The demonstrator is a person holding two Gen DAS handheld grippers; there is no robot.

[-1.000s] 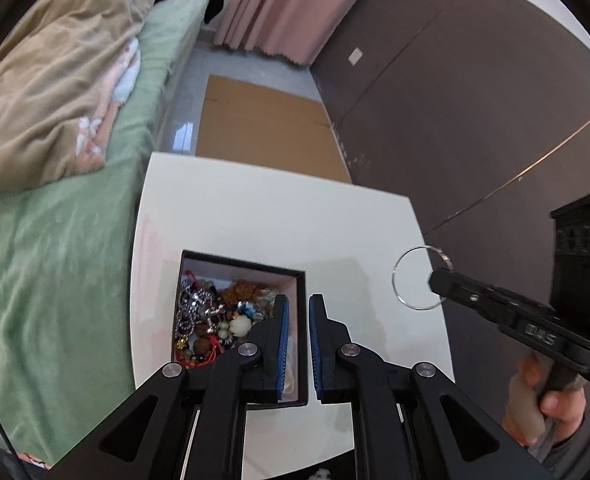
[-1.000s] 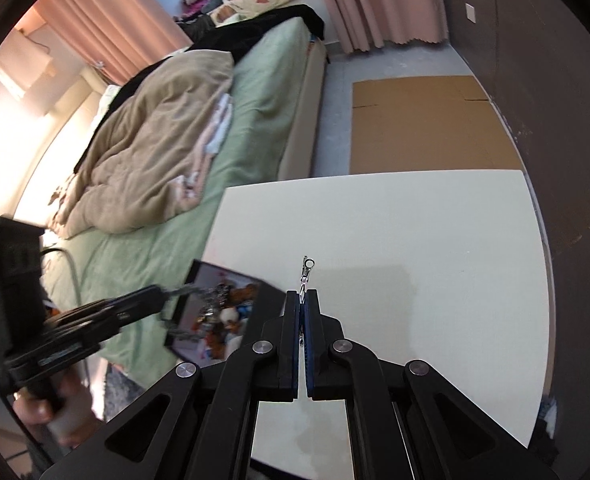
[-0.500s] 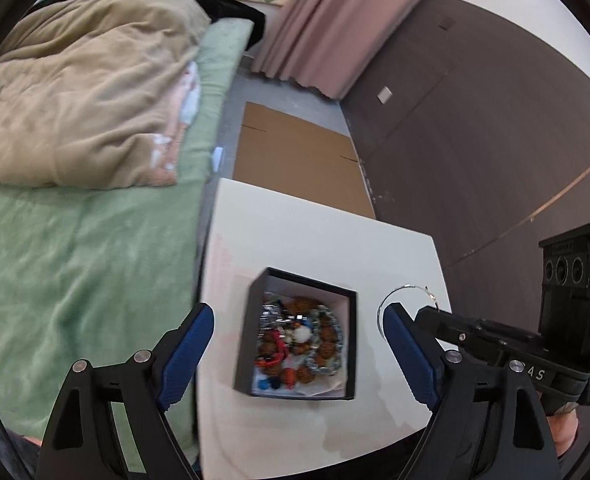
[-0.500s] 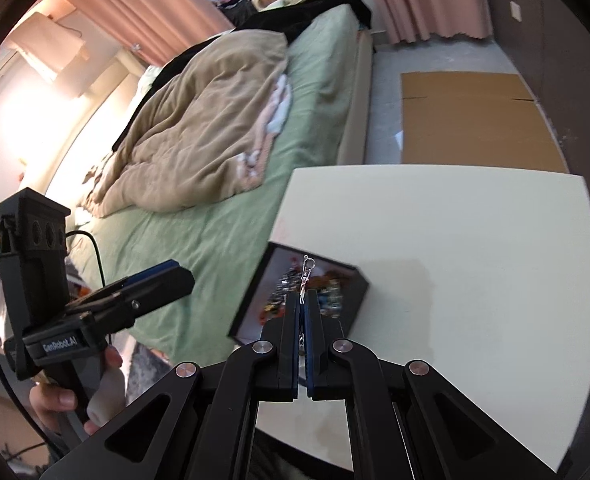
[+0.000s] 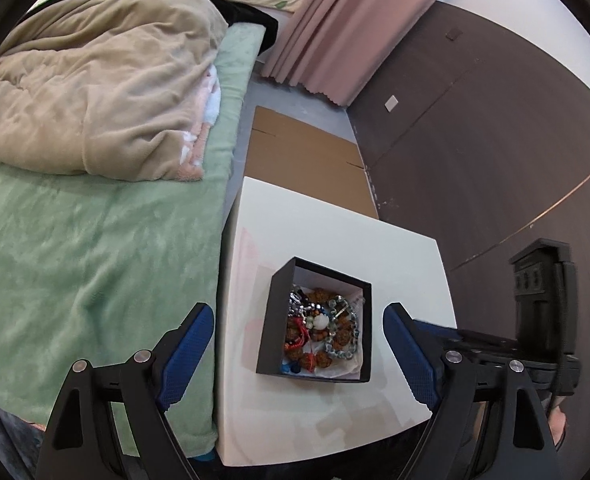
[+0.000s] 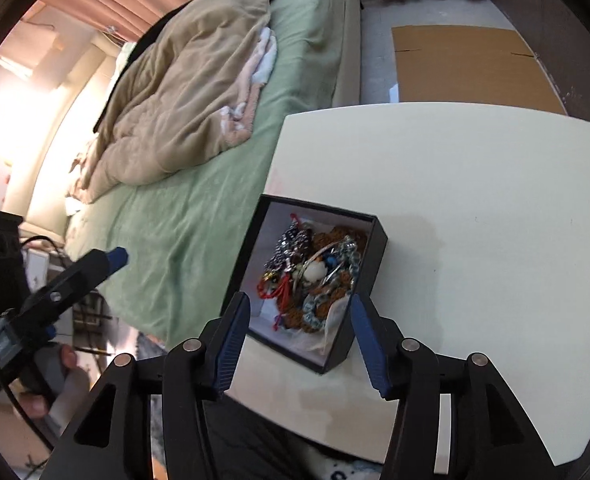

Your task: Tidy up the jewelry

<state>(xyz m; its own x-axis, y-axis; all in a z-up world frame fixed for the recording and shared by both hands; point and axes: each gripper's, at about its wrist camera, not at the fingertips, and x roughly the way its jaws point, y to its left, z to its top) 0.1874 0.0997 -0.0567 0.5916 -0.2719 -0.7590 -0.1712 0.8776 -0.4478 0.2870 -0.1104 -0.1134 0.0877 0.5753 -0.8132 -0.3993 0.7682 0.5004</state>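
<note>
Jewelry (image 6: 315,272) heaped in box (image 6: 369,276) on table (image 6: 475,208); left hand-held gripper (image 5: 297,356) spread wide, right hand-held gripper (image 6: 301,344) opening, empty.

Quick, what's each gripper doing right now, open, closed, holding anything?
Left gripper: open, nothing between its pads.
Right gripper: jaws opening, holding nothing, above the black box of jewelry.

no readable text, labels or numbers
</note>
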